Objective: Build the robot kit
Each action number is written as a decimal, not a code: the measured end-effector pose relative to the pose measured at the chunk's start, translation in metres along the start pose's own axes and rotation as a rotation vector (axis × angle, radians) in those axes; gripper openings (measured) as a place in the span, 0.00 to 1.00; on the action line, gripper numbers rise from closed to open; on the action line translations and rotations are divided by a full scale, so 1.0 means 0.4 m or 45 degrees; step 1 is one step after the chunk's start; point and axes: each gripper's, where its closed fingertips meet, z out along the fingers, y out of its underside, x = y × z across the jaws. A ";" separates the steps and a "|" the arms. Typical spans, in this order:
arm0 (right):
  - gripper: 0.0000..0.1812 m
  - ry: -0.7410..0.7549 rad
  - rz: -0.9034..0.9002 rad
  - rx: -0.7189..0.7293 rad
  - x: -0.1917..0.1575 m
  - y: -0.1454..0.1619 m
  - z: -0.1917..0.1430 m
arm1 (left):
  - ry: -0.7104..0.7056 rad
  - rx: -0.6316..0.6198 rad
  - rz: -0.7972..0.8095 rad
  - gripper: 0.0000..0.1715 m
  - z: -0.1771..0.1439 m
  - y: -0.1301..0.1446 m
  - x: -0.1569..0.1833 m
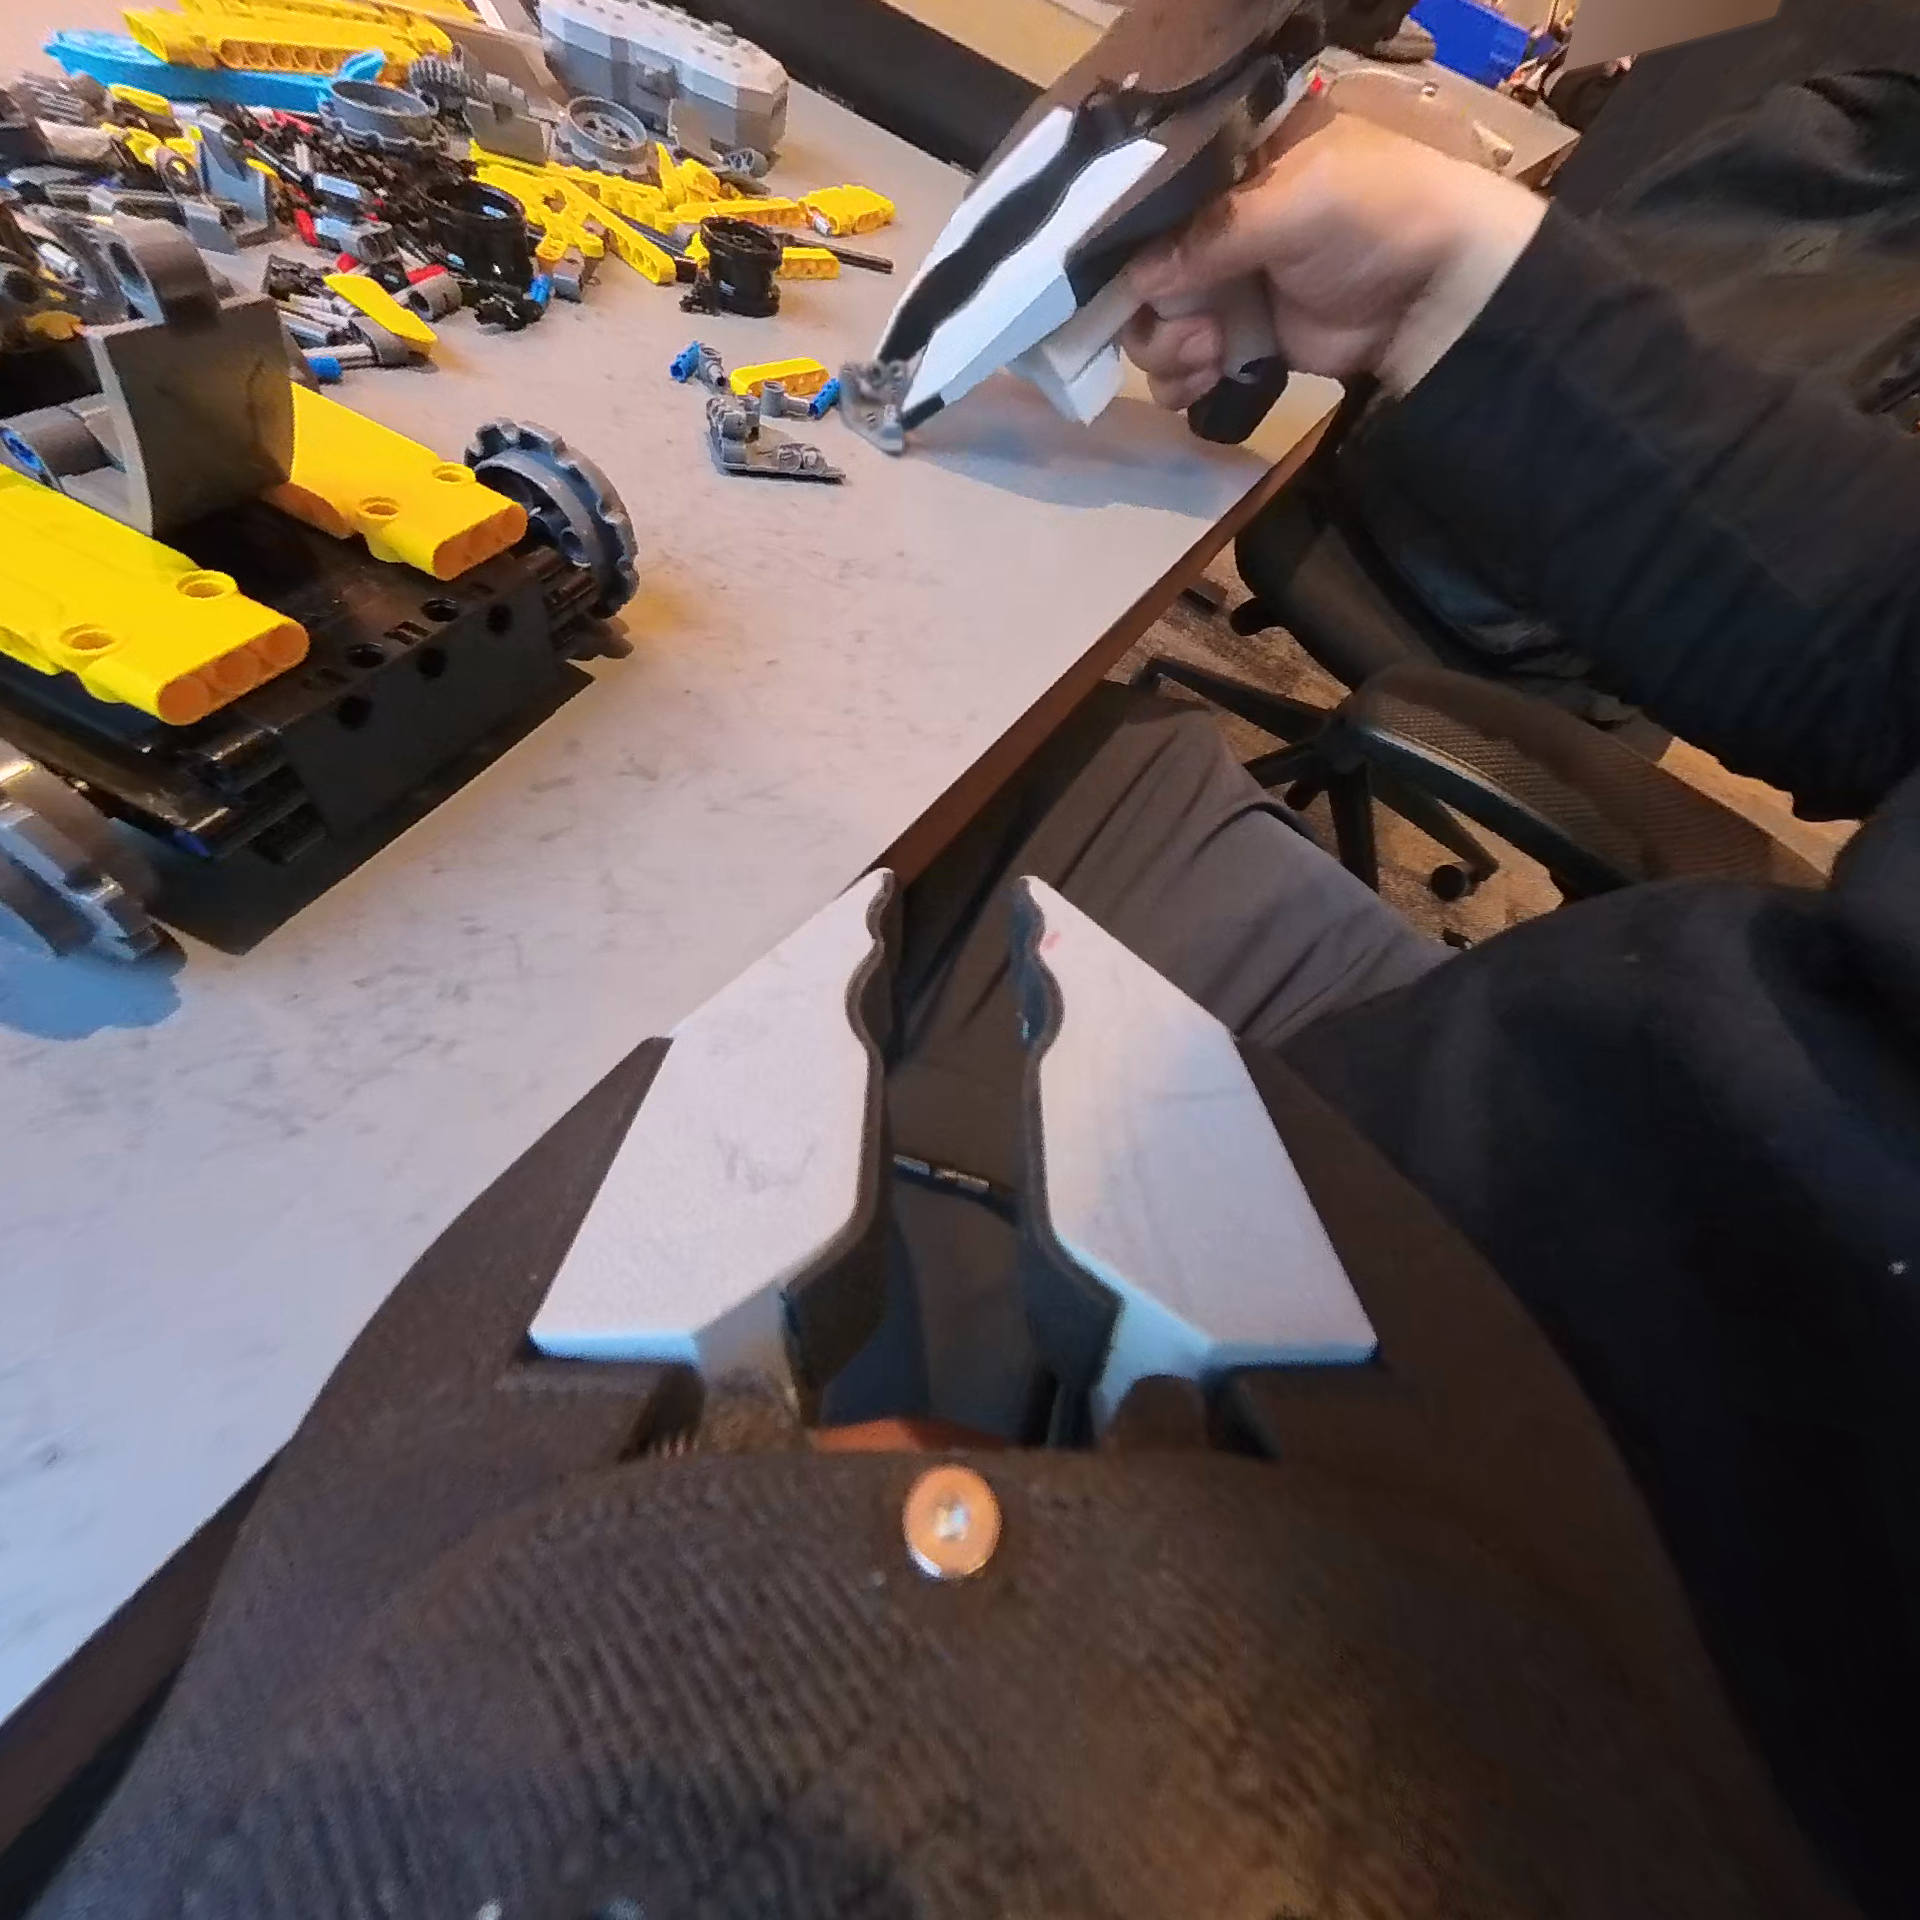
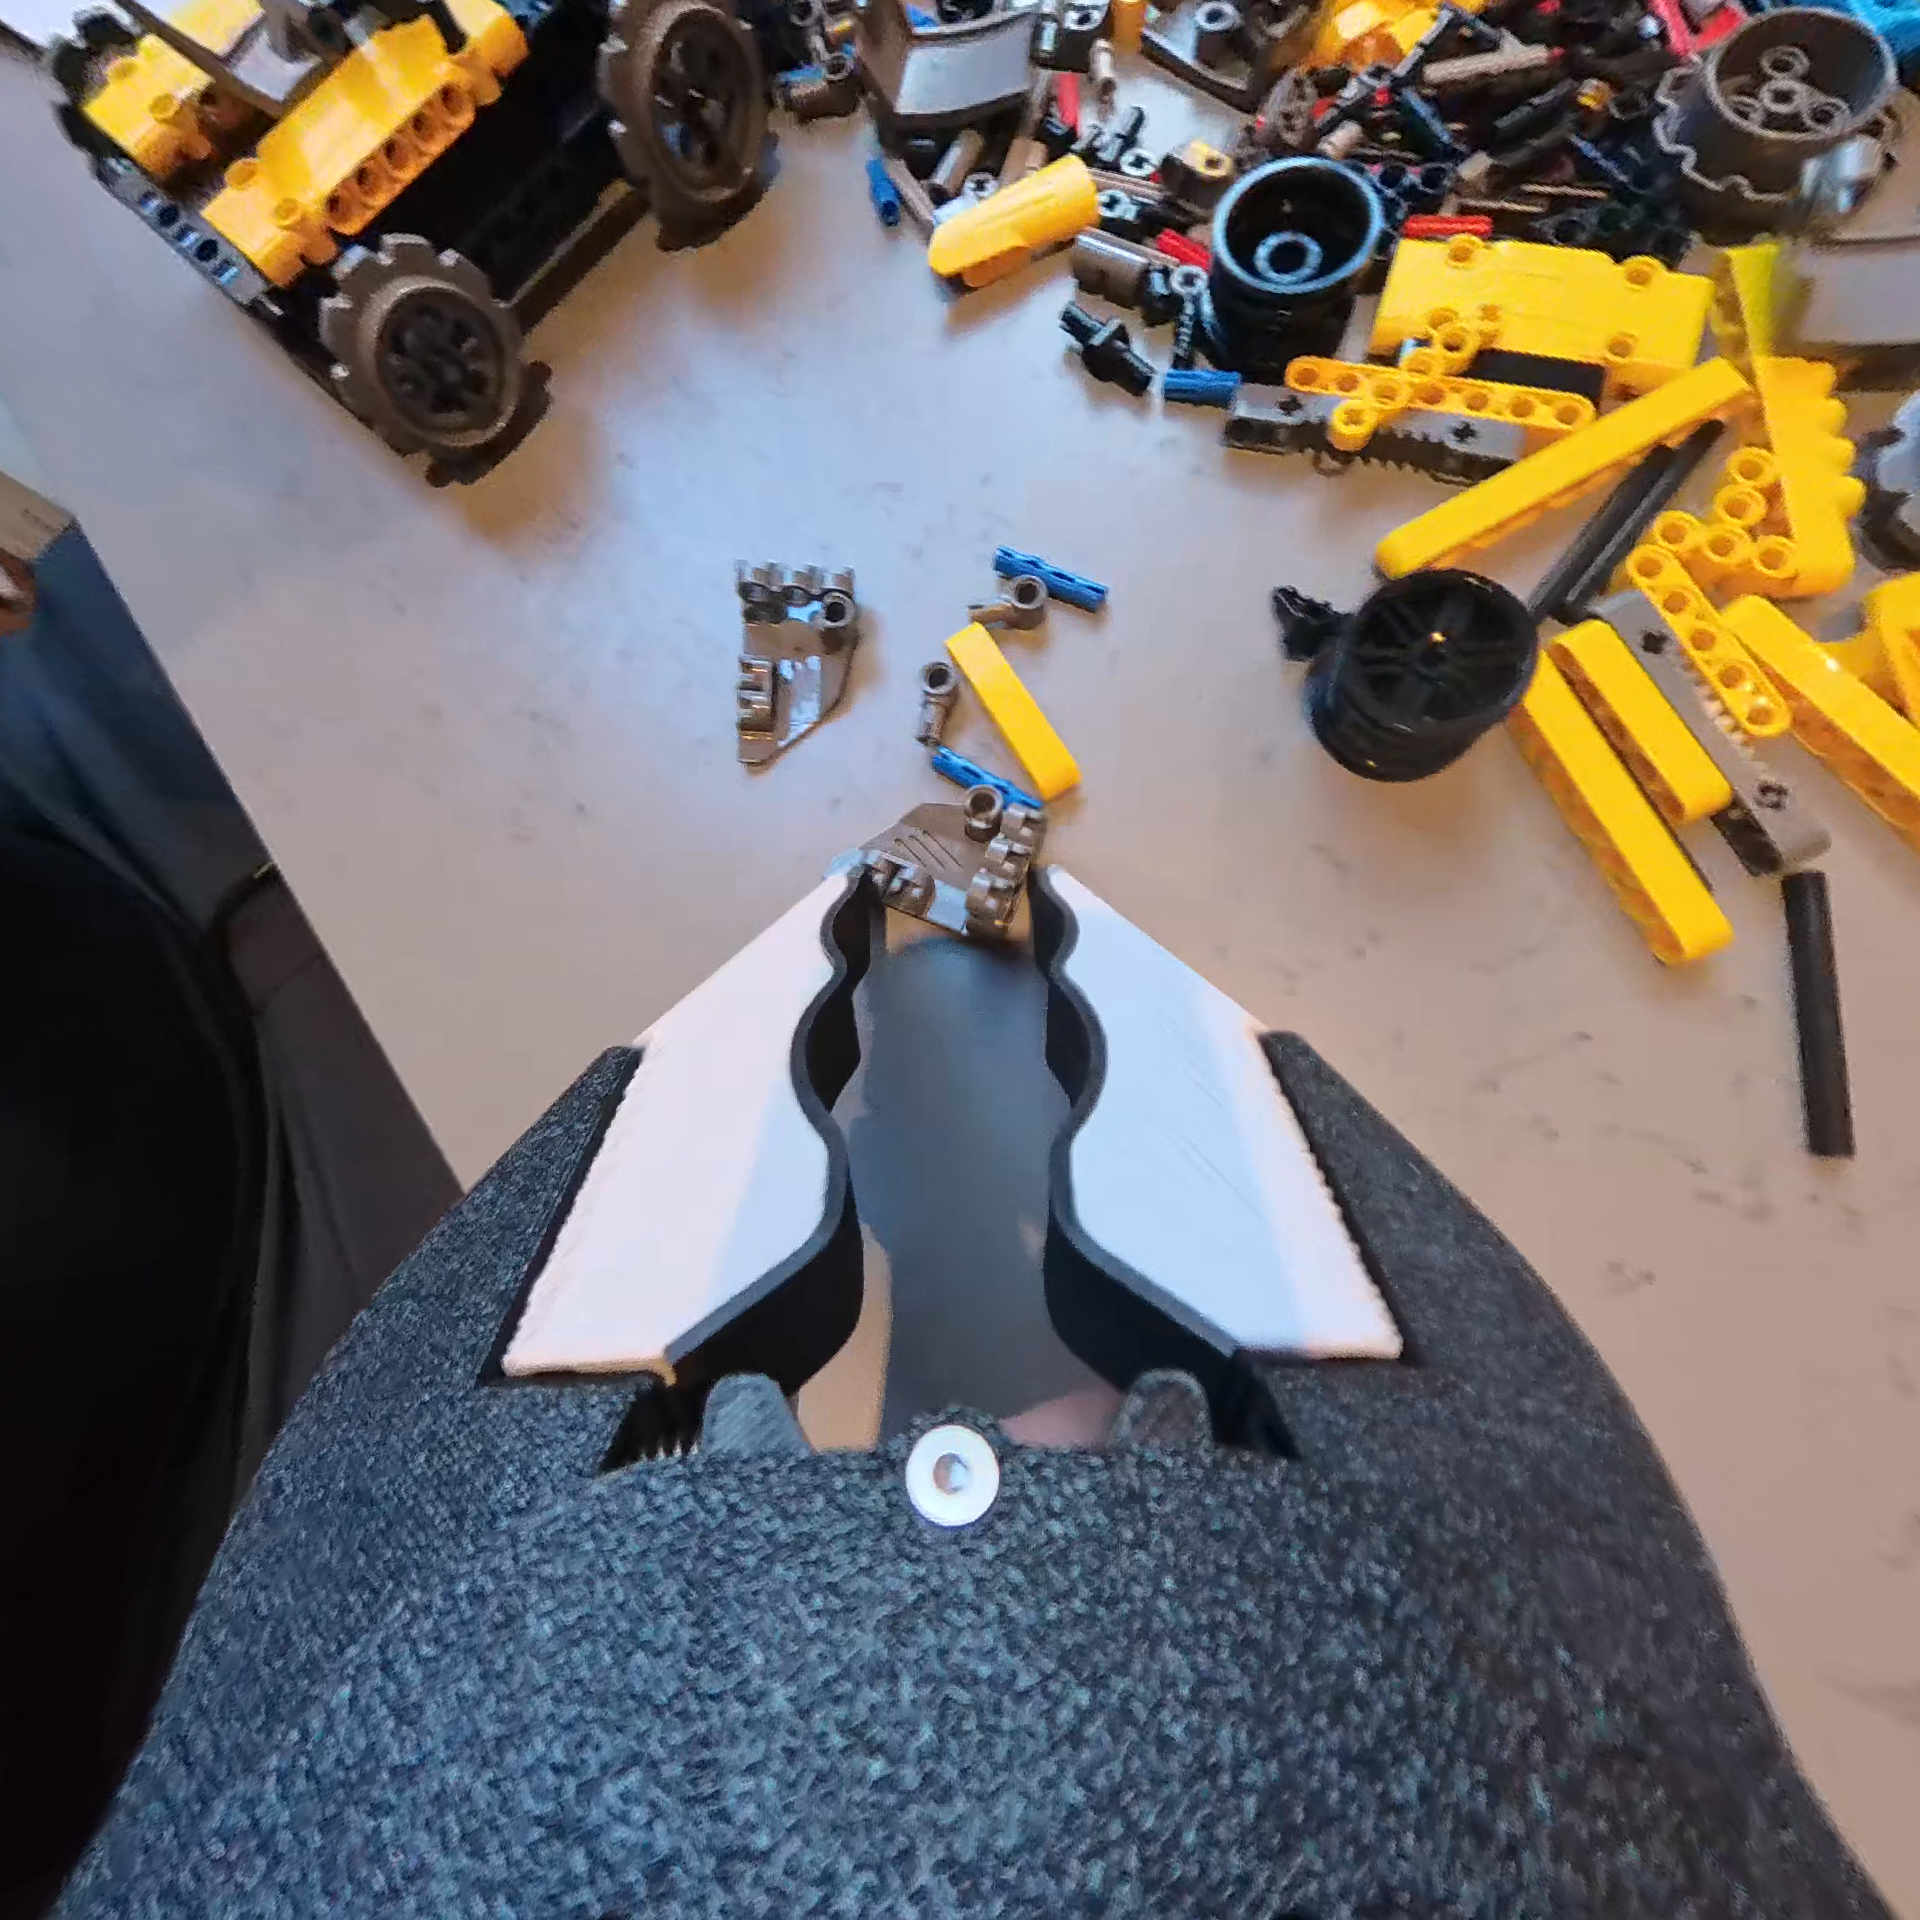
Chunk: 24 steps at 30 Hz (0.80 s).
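Observation:
My right gripper [image 2: 945, 883] is shut on a small dark grey angled panel piece [image 2: 951, 862], held at the fingertips just above or on the grey table [image 2: 582, 831]. The left wrist view shows the same gripper [image 1: 914, 405], held in a person's hand, with the piece [image 1: 871, 400] at its tip. A matching grey panel piece [image 2: 795, 660] lies flat just beyond, beside a short yellow beam [image 2: 1013, 712], blue pins [image 2: 1049, 577] and small grey connectors. My left gripper [image 1: 954, 904] is open and empty, over the table's near edge, away from the parts.
A part-built yellow and black wheeled vehicle [image 2: 343, 197] stands at the far left and also shows in the left wrist view [image 1: 260, 582]. A black wheel [image 2: 1423, 675] and a pile of yellow beams [image 2: 1621, 790] lie to the right. An office chair [image 1: 1455, 748] stands beyond the table edge [image 1: 1091, 665]. My right gripper is the nearer one to the black wheel [image 2: 1423, 675]: about 7 cm, against 30 cm. The left camera catches it too, in the left wrist view [image 1: 752, 241].

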 end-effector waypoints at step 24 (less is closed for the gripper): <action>0.27 -0.082 -0.168 0.198 -0.194 -0.186 0.061 | -0.360 -0.045 0.173 0.41 -0.094 -0.111 -0.172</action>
